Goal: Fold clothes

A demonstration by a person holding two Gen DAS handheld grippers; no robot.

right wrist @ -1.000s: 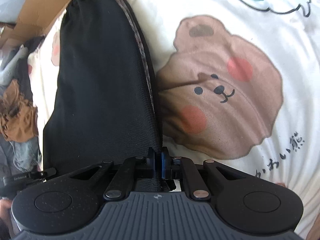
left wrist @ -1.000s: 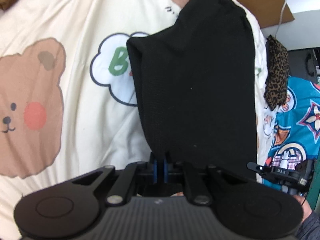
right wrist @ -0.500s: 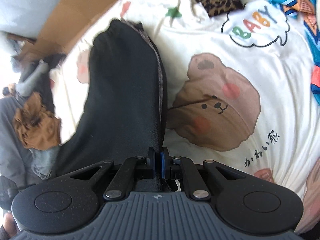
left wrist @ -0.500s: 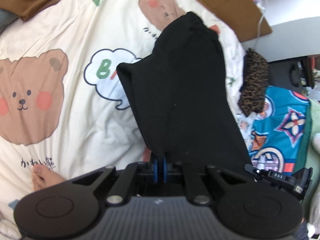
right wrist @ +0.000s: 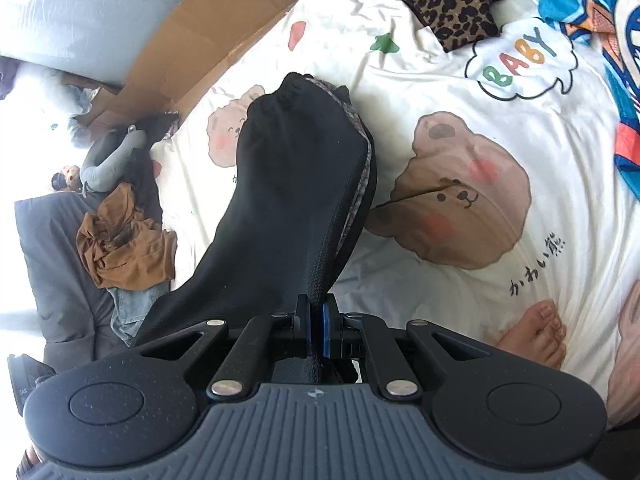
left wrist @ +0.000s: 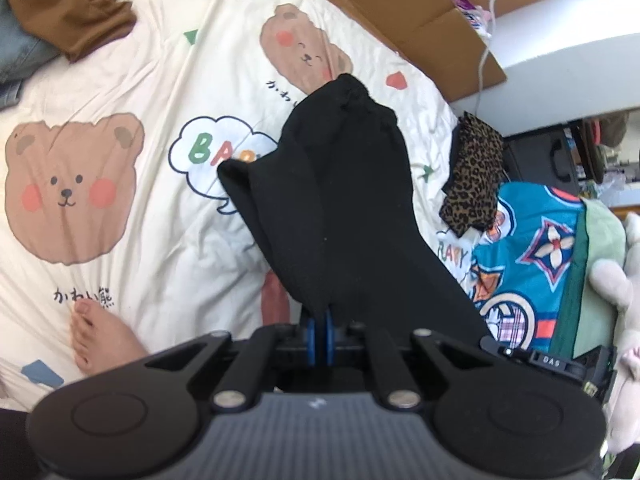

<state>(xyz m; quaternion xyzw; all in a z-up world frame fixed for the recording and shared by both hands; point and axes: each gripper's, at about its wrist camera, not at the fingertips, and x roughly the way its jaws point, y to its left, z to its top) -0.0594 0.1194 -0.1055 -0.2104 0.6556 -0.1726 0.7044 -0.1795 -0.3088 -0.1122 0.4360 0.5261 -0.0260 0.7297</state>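
A black garment (left wrist: 344, 200) hangs stretched between both grippers above a cream bear-print bedspread (left wrist: 132, 184). My left gripper (left wrist: 319, 322) is shut on one near corner of it, blue pads pinching the cloth. In the right wrist view the same black garment (right wrist: 288, 200) shows a patterned lining along its right edge, and my right gripper (right wrist: 316, 328) is shut on its other corner. The far gathered end of the garment droops toward the bedspread (right wrist: 460, 80); whether it touches I cannot tell.
A leopard-print garment (left wrist: 474, 176) lies at the bed's far edge beside a blue patterned cloth (left wrist: 532, 264). A brown garment (right wrist: 124, 244) is crumpled over jeans. Flattened cardboard (left wrist: 420, 20) lies beyond the bed. A person's bare foot (left wrist: 100, 344) rests on the bedspread.
Both grippers have risen, lifting the black garment higher off the bed, so more bedspread, the foot and the surrounding clothes come into view. Both stay shut on the garment.
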